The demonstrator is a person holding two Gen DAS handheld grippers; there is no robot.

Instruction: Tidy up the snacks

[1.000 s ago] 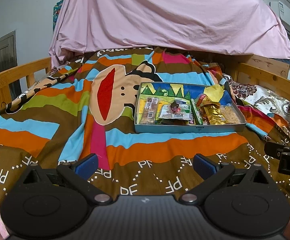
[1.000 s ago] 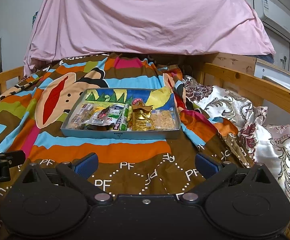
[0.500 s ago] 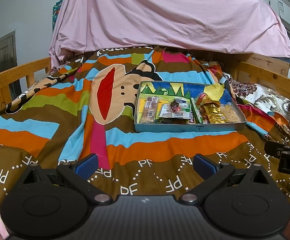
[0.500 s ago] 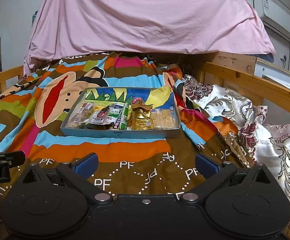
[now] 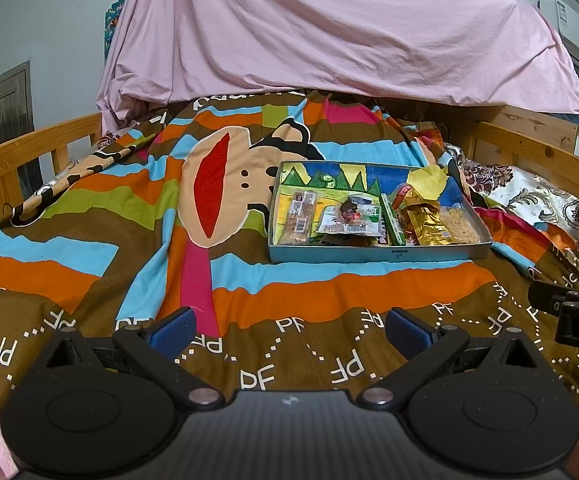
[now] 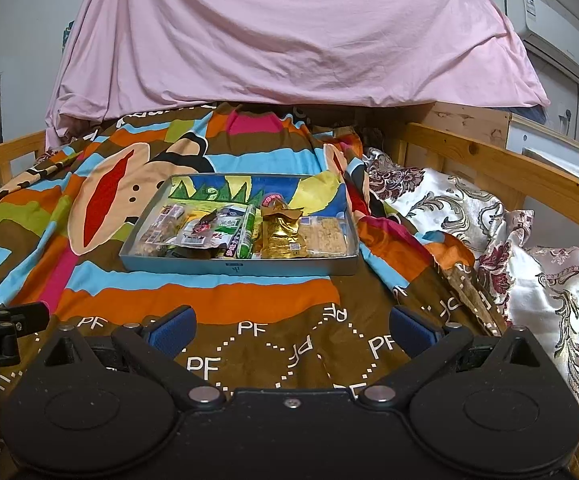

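Two grippers wait low over the bed, well short of the work. The left gripper [image 5: 289, 330] has its blue-padded fingers spread wide with nothing between them, and the right gripper [image 6: 291, 330] is the same: fully parted, empty. Held back like this, each camera takes in the whole scene, which suits a moment of choosing what to reach for.

From the left gripper the tray [image 5: 373, 255] lies at about one o'clock on the striped blanket [image 5: 89, 208]; from the right gripper it sits at about eleven o'clock [image 6: 245, 267], so it rests roughly between the two tools. Its raised rim keeps the snacks together on soft, uneven bedding.

Inside, the snacks crowd the near half of the tray and the far half shows its painted floor. A clear-wrapped bar [image 5: 299, 222] lies at the nine o'clock end, a flat clear packet with a dark red sweet [image 5: 349, 216] overlaps the middle, a slim green stick pack [image 5: 393, 226] runs beside it, and a crumpled gold pouch [image 5: 427, 224] leans against a packet of pale crackers [image 5: 459, 228] at the three o'clock end. The overlaps suggest sorting is not yet done.

A likely next move is to advance one gripper toward the top item, since the packets underneath are pinned.
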